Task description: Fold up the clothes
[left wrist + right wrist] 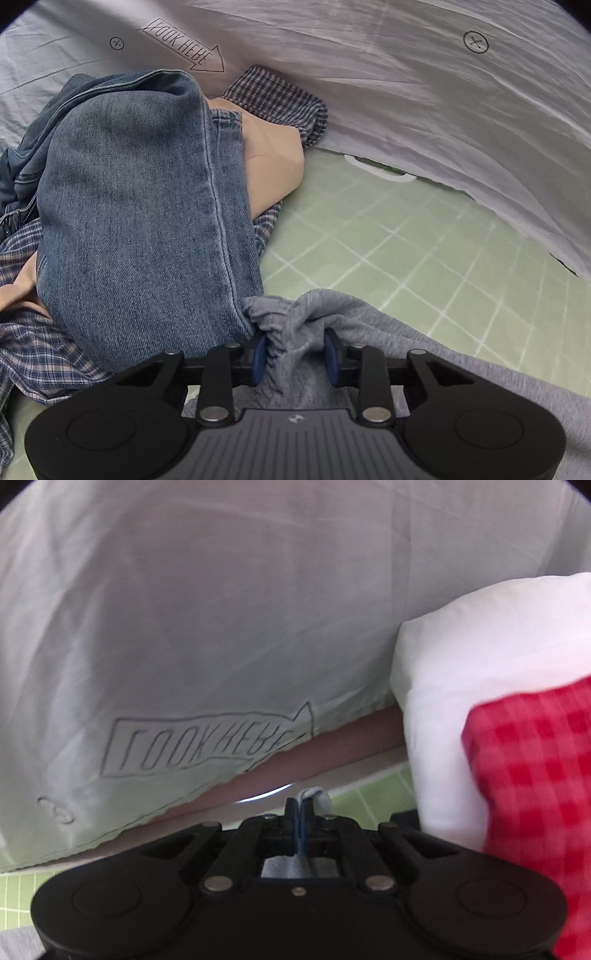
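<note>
Grey jersey fabric (295,325) is bunching between the blue fingers (258,354) of the left gripper (295,354), which are clamping a gathered edge of the garment just above a green gridded mat (424,251) on the desk. Beside it, a pile of unfolded clothes is lying in wait: blue jeans (140,206), a tan garment (273,155) and plaid shirts (44,354). A white printed sheet (369,74) is hanging behind. The right gripper (301,808) is pinching a small tuft of the same grey cloth (314,795), its fingers pressed nearly together, with a white fabric bundle (461,686) and red checked cloth (535,782) close at its right. Judging by both holds, the garment is being lifted clear of the pile; the next move likely calls for spreading it flat on the mat before the first fold.
</note>
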### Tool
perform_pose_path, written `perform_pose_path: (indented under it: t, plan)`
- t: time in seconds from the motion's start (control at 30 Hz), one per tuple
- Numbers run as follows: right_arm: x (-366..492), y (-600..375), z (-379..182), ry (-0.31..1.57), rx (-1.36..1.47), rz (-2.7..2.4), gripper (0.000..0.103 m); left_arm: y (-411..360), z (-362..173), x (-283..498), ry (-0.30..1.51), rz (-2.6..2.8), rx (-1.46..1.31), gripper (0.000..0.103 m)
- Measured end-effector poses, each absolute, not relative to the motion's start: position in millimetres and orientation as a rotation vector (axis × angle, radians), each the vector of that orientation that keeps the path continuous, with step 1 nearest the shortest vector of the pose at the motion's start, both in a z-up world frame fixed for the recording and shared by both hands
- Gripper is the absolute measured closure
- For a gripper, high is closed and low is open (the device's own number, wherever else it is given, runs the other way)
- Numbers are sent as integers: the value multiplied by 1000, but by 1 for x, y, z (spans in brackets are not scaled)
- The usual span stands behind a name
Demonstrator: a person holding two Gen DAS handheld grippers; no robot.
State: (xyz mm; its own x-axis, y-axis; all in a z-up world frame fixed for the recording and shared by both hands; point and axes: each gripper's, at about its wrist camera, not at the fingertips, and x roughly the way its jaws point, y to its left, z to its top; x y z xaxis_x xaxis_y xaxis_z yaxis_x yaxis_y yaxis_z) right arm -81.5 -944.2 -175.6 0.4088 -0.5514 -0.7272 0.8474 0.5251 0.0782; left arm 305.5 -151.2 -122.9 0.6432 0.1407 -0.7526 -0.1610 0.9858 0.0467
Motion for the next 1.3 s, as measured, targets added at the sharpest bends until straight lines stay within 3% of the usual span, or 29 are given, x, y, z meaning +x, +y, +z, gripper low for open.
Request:
perform_pose_path:
  t: [0.07,0.13,0.2,0.5,0.73,0.9,1.0,1.07,1.1,1.13,1.17,1.3]
  plan:
    - [-82,-943,-174,728,457,-940,99,-152,-123,306,857,181,-32,69]
    - [-87,-934,-169,714,448,-960,71,-156,-122,306,859,181,-11,68]
    - [-93,-915,-162,683,418,-950,62,-159,-121,304,857,179,6,68]
    - [-127,-833,-192,812,359,-897,67,-153,-121,307,834,203,9,70]
    - [-144,-823,-202,795,342,-932,64,-138,-119,316,820,233,11,85]
    - [-144,-828,-204,769,349,-995,61,-142,-121,313,827,204,50,83]
    - [-130,-828,-203,810,325,-1039,56,-153,-120,310,849,166,109,73]
    - [-125,-823,-200,842,291,-1045,37,-162,-113,305,856,127,133,54]
    - [-126,-816,-196,832,280,-1032,21,-166,-107,301,849,106,137,49]
    - [-127,-809,-191,814,271,-1015,7,-169,-101,295,835,84,134,35]
    - [-128,-801,-186,793,264,-999,4,-172,-94,288,820,62,134,25]
    - [-146,-764,-162,722,307,-941,0,-175,-72,253,808,3,125,17]
